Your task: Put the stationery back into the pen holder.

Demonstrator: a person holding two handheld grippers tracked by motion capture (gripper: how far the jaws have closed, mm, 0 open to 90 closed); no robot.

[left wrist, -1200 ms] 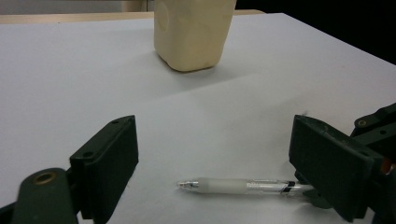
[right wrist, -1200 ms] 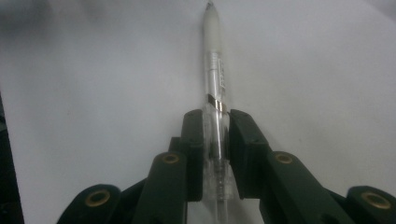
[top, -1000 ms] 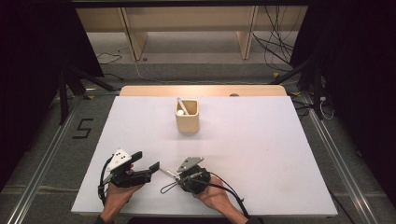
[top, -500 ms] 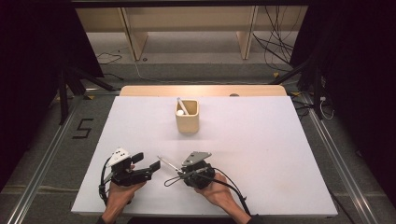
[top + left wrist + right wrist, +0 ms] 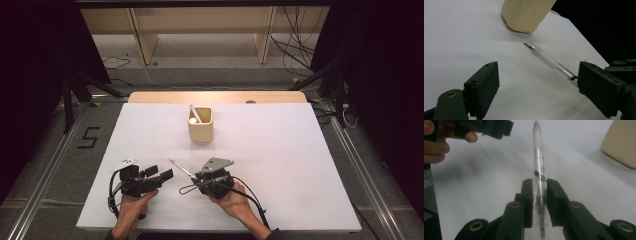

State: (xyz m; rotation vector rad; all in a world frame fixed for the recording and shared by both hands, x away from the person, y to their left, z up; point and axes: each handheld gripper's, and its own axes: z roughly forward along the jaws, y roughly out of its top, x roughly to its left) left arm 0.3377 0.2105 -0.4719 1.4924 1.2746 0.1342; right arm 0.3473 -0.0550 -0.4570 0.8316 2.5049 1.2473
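A clear pen (image 5: 181, 169) with a frosted grip sticks out from my right gripper (image 5: 195, 179), whose jaws are shut on its rear end. In the right gripper view the pen (image 5: 539, 157) runs straight ahead between the two pads of my right gripper (image 5: 539, 192). My left gripper (image 5: 162, 174) sits just left of the pen tip, open, with nothing between its jaws. In the left gripper view the pen (image 5: 544, 57) slants across in front of my left gripper (image 5: 540, 82). A beige cup (image 5: 200, 125) stands mid-table with a white pen (image 5: 194, 114) in it.
The white table top (image 5: 300, 160) stretches wide to the right and behind the cup. The beige cup (image 5: 621, 142) is ahead to the right of the held pen, and its base (image 5: 527, 13) shows in the left gripper view. The person's left hand (image 5: 436, 142) holds the other gripper.
My right gripper has risen a little with the pen, and the pen's tip now points higher and farther up the table. The left gripper has stayed put.
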